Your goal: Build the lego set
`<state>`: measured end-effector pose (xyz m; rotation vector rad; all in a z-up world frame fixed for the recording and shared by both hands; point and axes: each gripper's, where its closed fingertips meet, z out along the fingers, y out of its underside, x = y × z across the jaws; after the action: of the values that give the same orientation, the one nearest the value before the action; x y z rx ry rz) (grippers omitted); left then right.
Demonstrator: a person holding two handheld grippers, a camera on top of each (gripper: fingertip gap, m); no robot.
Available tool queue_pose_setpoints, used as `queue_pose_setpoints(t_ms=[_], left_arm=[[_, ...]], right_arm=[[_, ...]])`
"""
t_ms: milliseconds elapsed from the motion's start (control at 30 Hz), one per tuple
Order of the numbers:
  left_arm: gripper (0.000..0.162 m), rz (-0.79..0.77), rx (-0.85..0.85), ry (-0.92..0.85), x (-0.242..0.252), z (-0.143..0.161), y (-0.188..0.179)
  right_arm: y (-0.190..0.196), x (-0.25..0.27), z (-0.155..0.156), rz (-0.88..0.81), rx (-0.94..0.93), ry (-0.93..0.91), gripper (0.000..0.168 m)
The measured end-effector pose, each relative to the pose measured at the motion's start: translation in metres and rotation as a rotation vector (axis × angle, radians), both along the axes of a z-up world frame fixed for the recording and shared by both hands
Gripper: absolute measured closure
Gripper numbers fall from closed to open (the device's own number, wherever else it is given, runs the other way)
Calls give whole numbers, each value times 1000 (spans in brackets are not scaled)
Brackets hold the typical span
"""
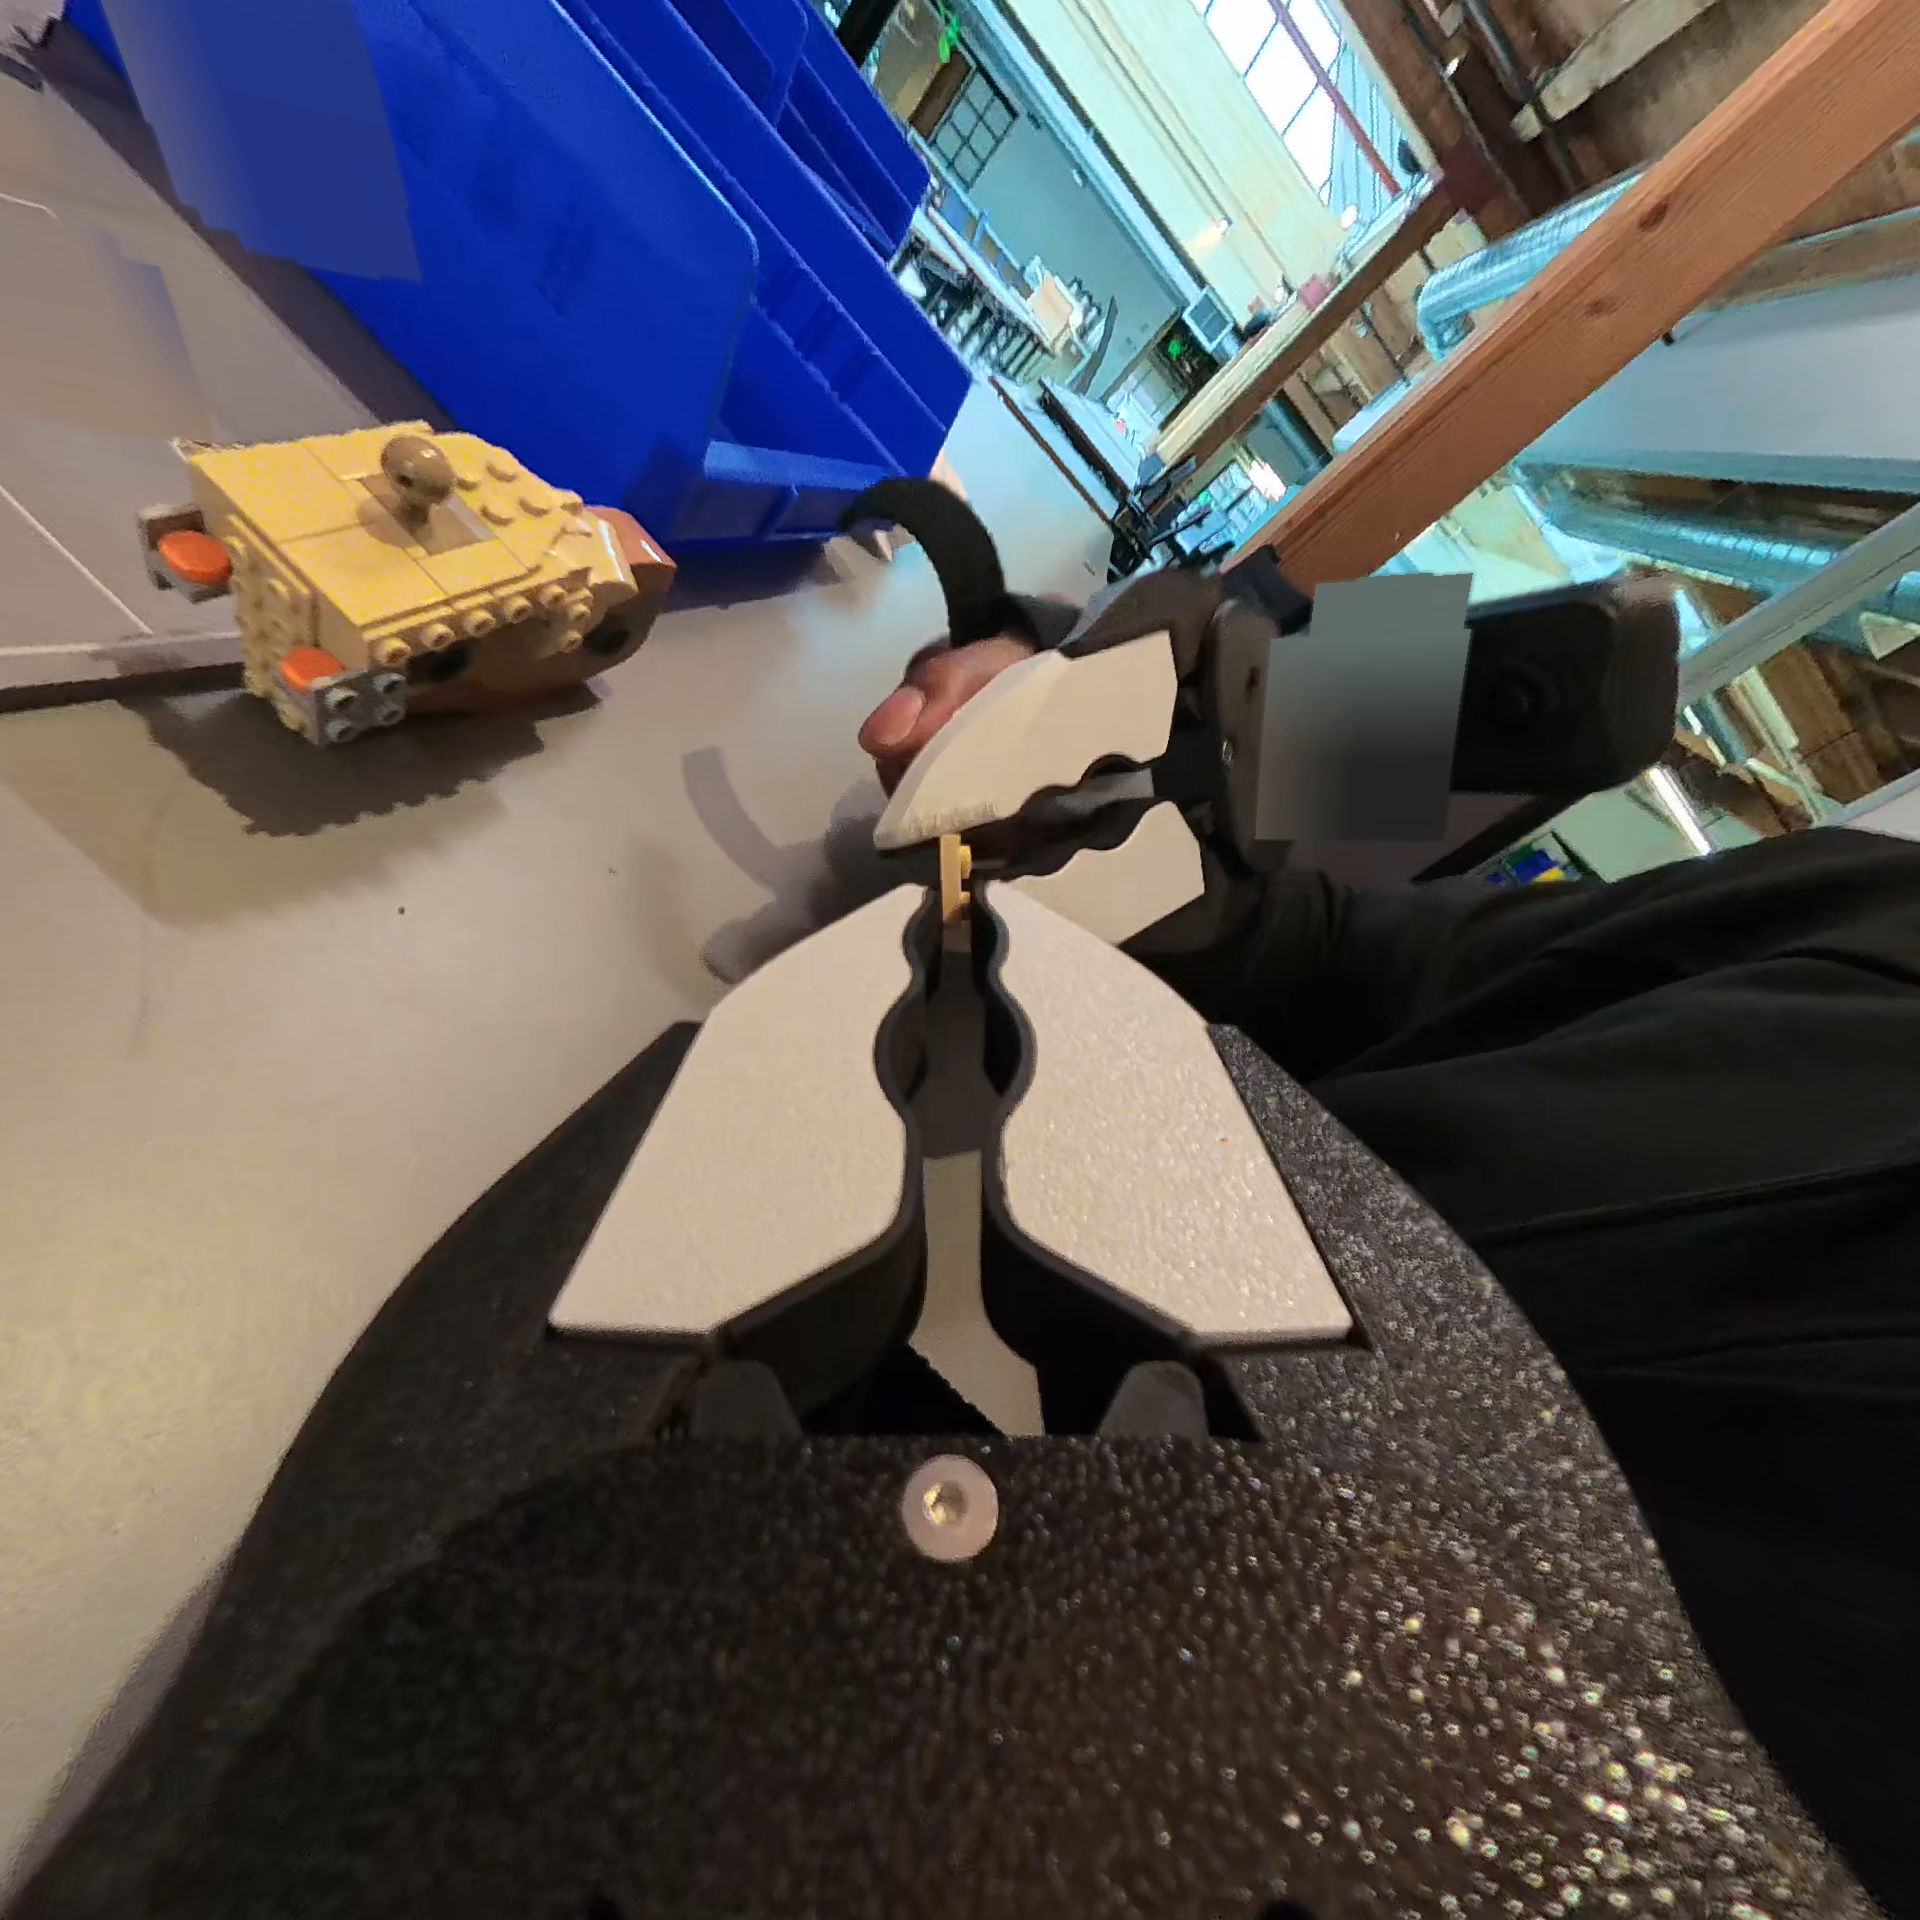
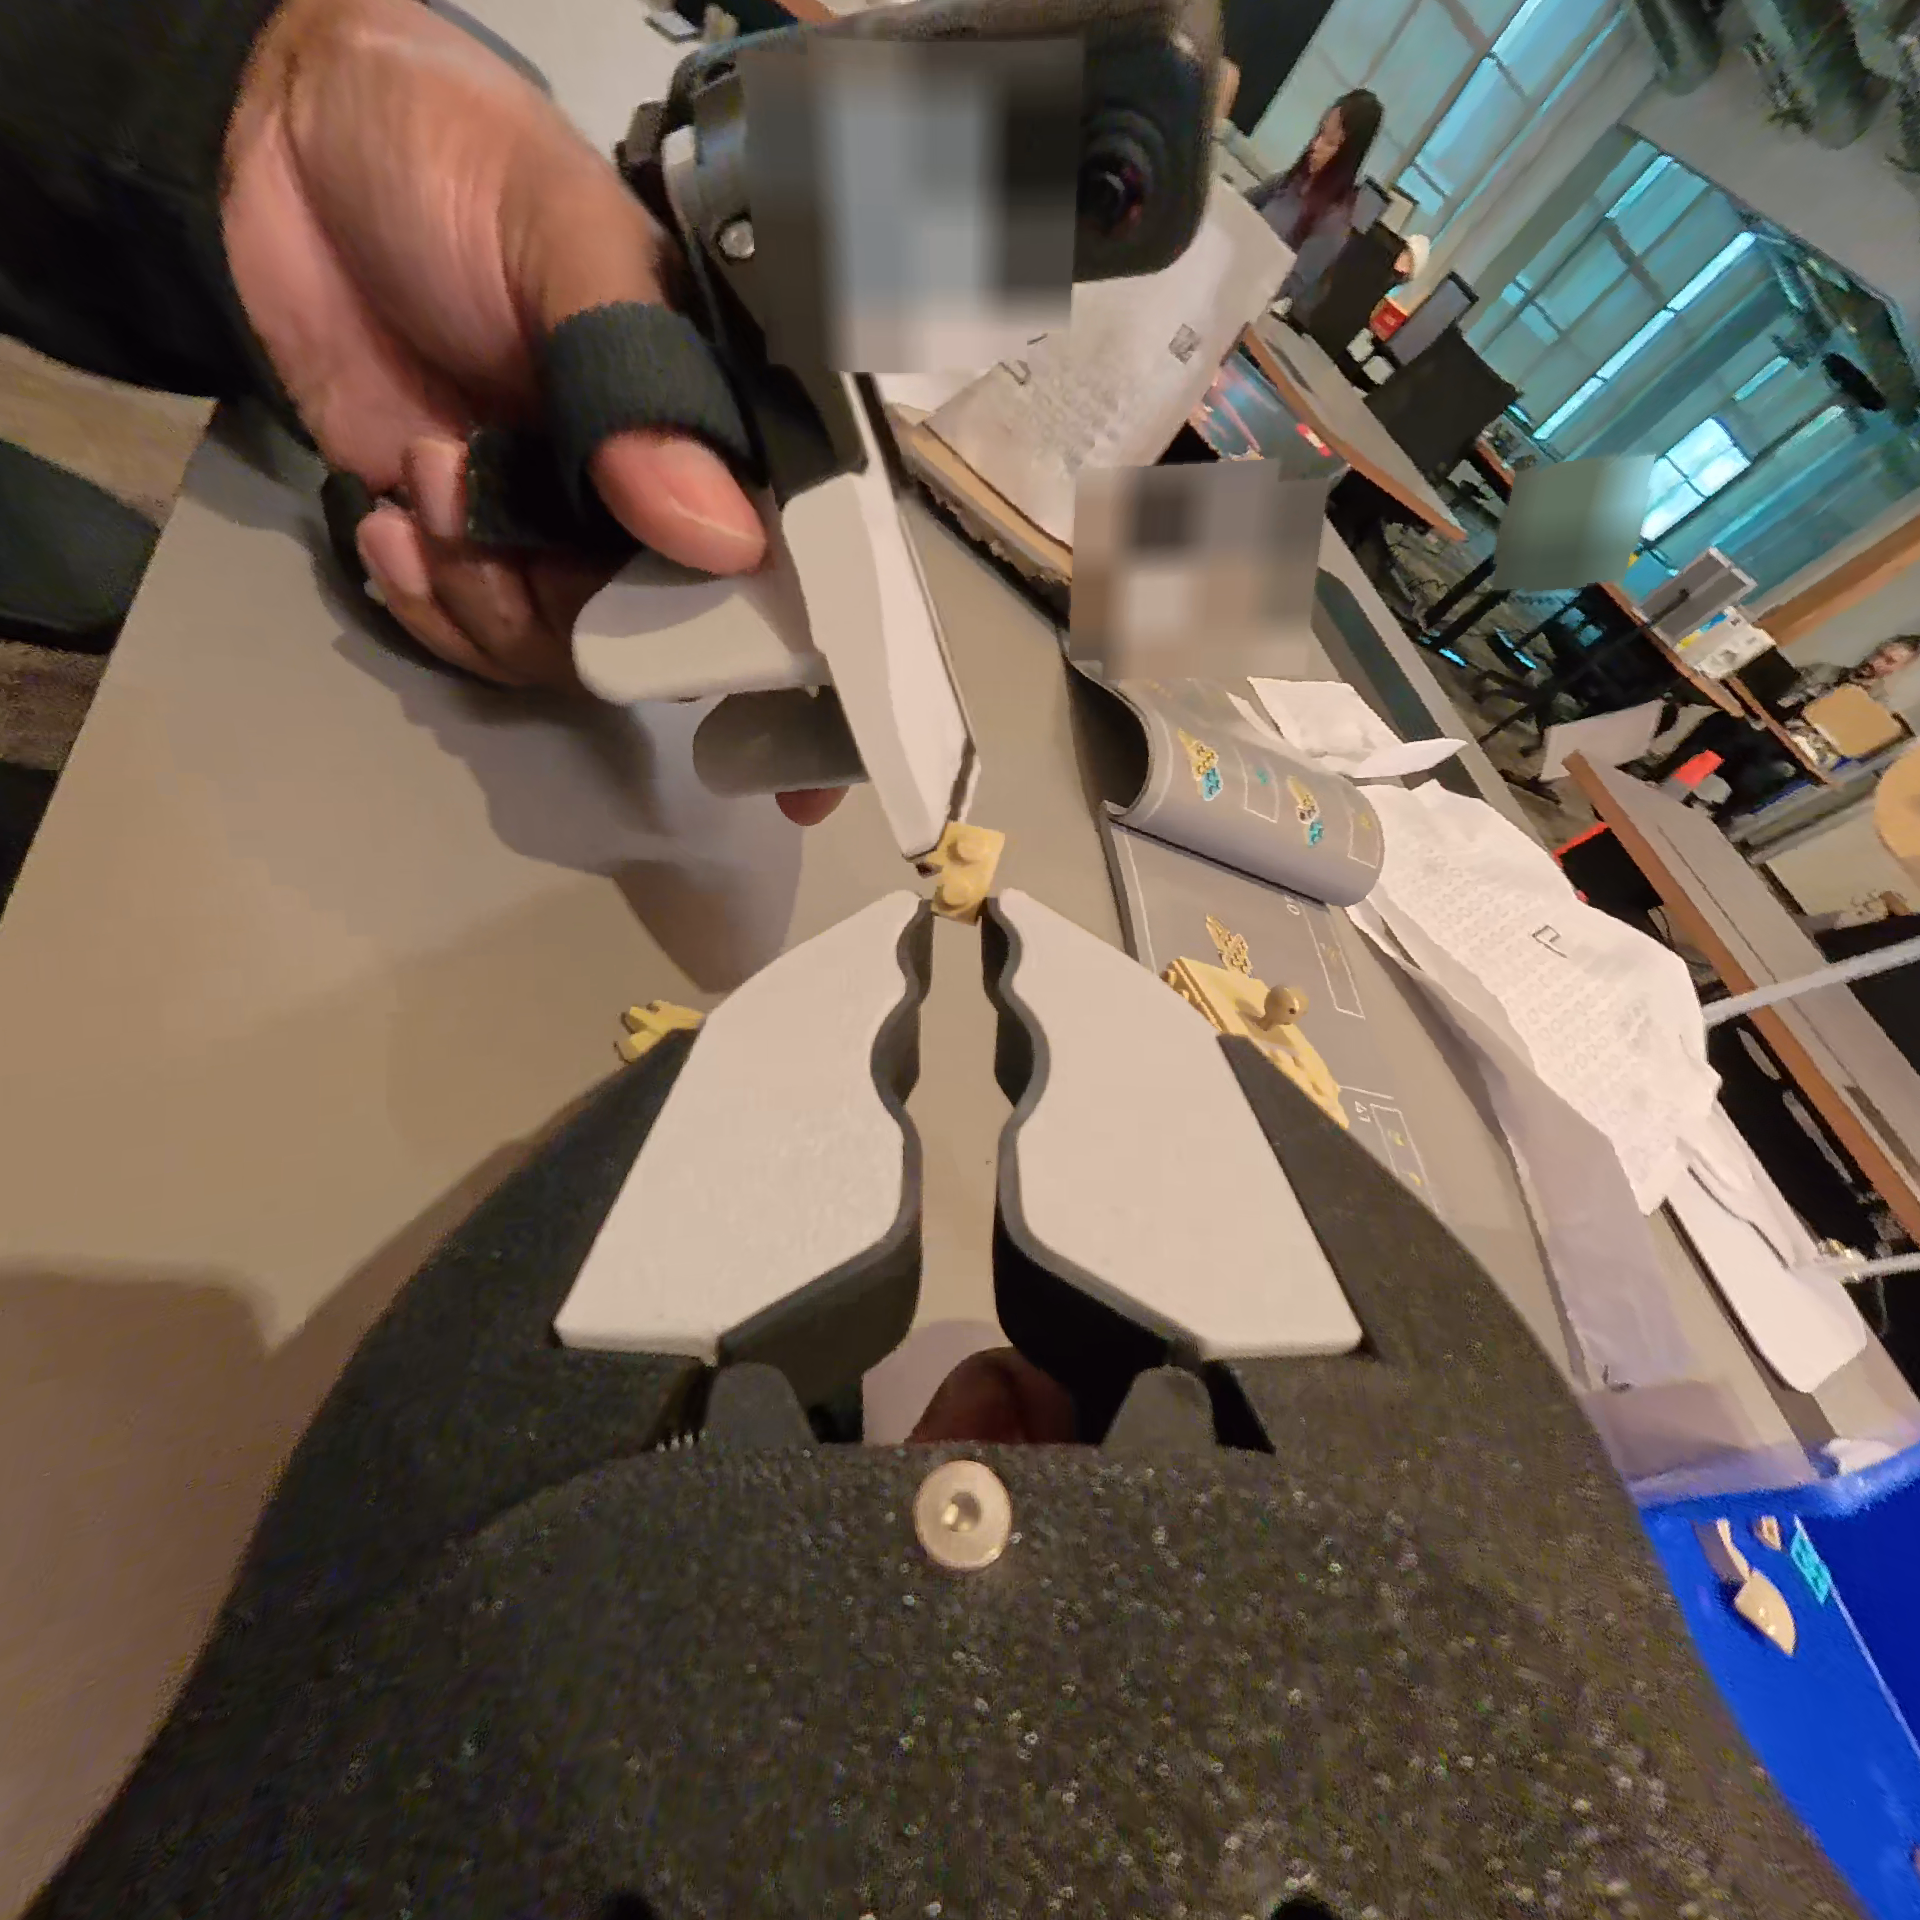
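Observation:
A small tan studded plate piece [image 2: 966, 871] is held in the air between both grippers. My right gripper [image 2: 958, 909] is shut on its lower end. My left gripper [image 2: 925, 847] comes down from above, shut on its upper end. In the left wrist view the piece [image 1: 952, 868] shows edge-on between my left gripper [image 1: 951, 902] and my right gripper [image 1: 940, 840]. The tan and brown Lego build [image 1: 416, 561], with orange round pieces and a knob on top, stands on the grey table at the left. It also shows partly behind my right finger [image 2: 1257, 1013].
Blue bins [image 1: 623, 260] stand behind the build. Another blue bin [image 2: 1818, 1621] with tan pieces is at the lower right. An open instruction booklet [image 2: 1247, 821] and crumpled white paper [image 2: 1558, 987] lie to the right. A loose tan piece [image 2: 655, 1023] lies on the table [image 2: 260, 831]. My left and right fingertips are right by each other.

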<state>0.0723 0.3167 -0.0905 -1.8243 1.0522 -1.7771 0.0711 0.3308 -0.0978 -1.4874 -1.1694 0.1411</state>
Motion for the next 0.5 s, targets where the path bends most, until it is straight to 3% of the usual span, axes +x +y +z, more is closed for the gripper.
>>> queue_pose_setpoints(t_ms=[300,500], left_arm=[[140,-108,208,134,-17,-7,2],[139,-238,202,211,-18,-17,-7]], right_arm=[[-15,-10,-19,366,-15,-353,160],[-15,-21,-21,531,-6,-481,160]])
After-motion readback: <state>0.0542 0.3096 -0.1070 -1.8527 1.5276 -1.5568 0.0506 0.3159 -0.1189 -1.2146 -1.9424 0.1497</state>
